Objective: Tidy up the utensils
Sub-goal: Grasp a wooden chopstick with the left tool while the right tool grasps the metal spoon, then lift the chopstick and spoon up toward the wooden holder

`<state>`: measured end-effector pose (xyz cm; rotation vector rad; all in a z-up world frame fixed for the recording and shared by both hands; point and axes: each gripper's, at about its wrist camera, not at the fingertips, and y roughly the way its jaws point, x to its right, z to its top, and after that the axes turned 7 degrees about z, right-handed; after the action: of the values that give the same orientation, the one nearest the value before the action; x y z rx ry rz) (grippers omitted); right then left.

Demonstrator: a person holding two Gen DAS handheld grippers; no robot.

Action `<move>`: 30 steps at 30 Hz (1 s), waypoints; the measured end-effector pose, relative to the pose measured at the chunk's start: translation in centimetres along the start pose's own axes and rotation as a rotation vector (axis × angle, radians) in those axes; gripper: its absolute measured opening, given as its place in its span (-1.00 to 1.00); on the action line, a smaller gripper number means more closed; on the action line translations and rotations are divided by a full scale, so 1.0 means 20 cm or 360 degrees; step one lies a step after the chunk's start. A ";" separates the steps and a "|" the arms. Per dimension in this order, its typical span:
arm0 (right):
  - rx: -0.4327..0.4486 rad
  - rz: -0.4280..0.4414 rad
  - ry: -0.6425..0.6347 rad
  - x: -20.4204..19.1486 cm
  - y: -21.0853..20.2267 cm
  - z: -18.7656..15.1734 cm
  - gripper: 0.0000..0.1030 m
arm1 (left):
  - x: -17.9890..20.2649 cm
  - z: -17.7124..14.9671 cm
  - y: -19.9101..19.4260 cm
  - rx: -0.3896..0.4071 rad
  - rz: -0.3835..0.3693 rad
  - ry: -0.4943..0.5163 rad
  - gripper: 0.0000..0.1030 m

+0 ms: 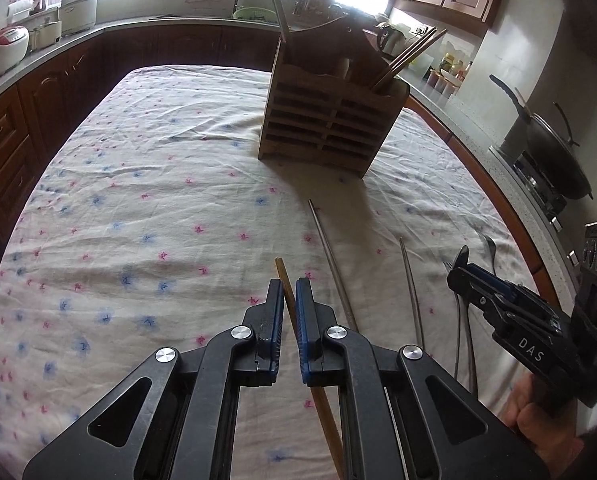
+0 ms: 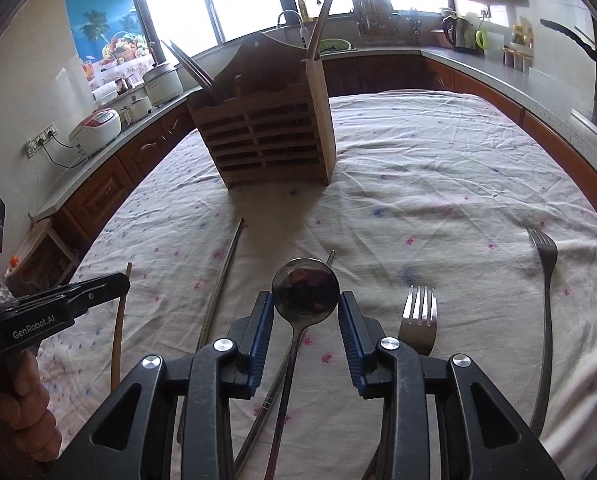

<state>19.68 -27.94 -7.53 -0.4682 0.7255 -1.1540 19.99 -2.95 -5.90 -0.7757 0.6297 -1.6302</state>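
On the floral tablecloth [image 1: 146,168], open room lies left of the slatted wooden utensil holder [image 1: 326,124]. The left gripper [image 1: 288,300] is clamped on a wooden chopstick [image 1: 282,276], which could pivot and snag the holder's rim. The right gripper [image 2: 306,308] brackets a spoon [image 2: 304,292], grip unclear; it may slip.

Open cloth [image 1: 138,168] left of holder [image 1: 326,128]
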 end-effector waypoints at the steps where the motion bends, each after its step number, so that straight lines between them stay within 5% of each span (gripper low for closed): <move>1: 0.0026 0.0008 -0.0008 -0.01 -0.03 0.01 -0.34 | 0.00 0.01 -0.02 0.0017 -0.0006 -0.0003 -0.89; 3: 0.0081 0.0029 -0.0016 -0.03 -0.08 0.02 -0.94 | 0.00 0.01 -0.08 0.0051 -0.0020 -0.0010 -0.90; 5: 0.0132 0.0056 -0.0006 -0.03 -0.13 0.03 -0.97 | -0.01 0.01 -0.12 0.0080 -0.0027 -0.0011 -0.90; 10: 0.0035 0.0066 -0.0005 -0.02 -0.08 0.03 -0.81 | -0.02 0.01 -0.17 0.0111 -0.0021 -0.0023 -0.90; 14: -0.0036 0.0067 -0.0016 -0.02 0.04 0.01 -0.30 | -0.04 0.00 -0.18 0.0108 -0.0029 -0.0040 -0.90; 19: -0.0147 0.0062 -0.0086 -0.06 0.19 0.01 -0.25 | -0.07 0.00 -0.16 0.0095 -0.0025 -0.0062 -0.90; 21: -0.0182 0.0054 -0.0091 -0.06 0.24 0.02 -0.09 | -0.08 0.00 -0.15 0.0089 -0.0025 -0.0073 -0.90; 30: -0.0220 0.0002 -0.0136 -0.05 0.32 0.06 -0.32 | -0.12 0.04 -0.12 0.0082 -0.0035 -0.0106 -0.90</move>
<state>24.51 -24.86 -10.83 -0.6294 0.7337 -1.0805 19.31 -0.18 -3.85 -0.7982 0.5314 -1.6276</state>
